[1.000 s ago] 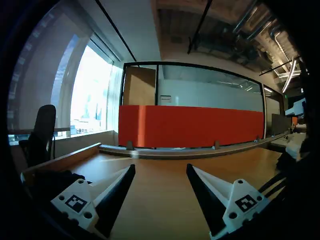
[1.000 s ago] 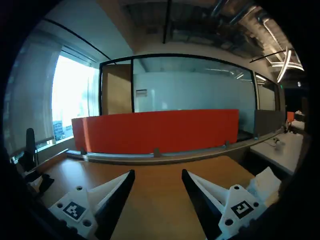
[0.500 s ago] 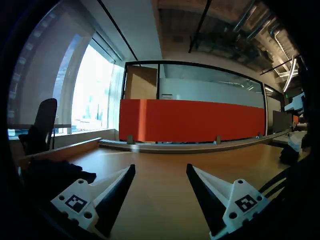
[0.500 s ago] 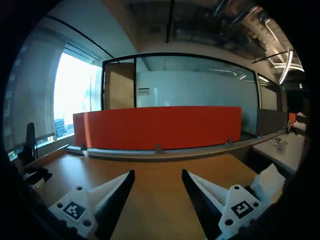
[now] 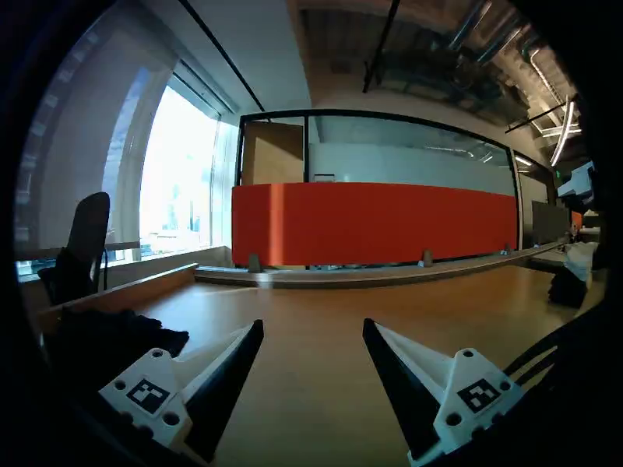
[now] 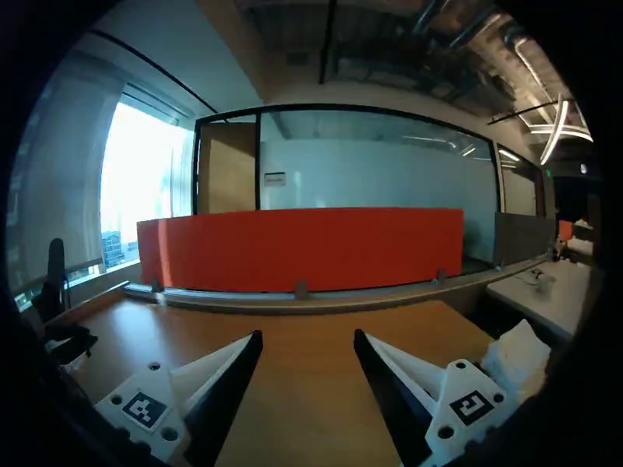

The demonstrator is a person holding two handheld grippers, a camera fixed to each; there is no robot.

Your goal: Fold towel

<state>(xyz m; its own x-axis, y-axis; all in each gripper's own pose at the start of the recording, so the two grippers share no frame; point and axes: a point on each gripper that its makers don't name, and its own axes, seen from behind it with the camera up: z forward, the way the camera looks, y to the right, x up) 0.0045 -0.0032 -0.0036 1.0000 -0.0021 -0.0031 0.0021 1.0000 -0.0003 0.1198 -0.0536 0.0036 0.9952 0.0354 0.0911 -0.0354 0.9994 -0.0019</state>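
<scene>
Now | left hand-held gripper (image 5: 311, 322) released | right hand-held gripper (image 6: 307, 332) released | white towel (image 6: 518, 356) crumpled

Left claw (image 5: 311, 322), right claw (image 6: 307, 333): both agape

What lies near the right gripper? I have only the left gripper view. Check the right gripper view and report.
Observer: A white crumpled bundle sits at the right edge of the wooden desk, close beside a finger of the right gripper. Whether it is the towel, I cannot tell.
Operator: Report that gripper's jaws.
Observer: Open, with bare desk between the fingers; they hold nothing.
Operator: Say what stands past the bundle.
Observer: A separate white desk, farther right, with small things on it too blurred to name.
</scene>
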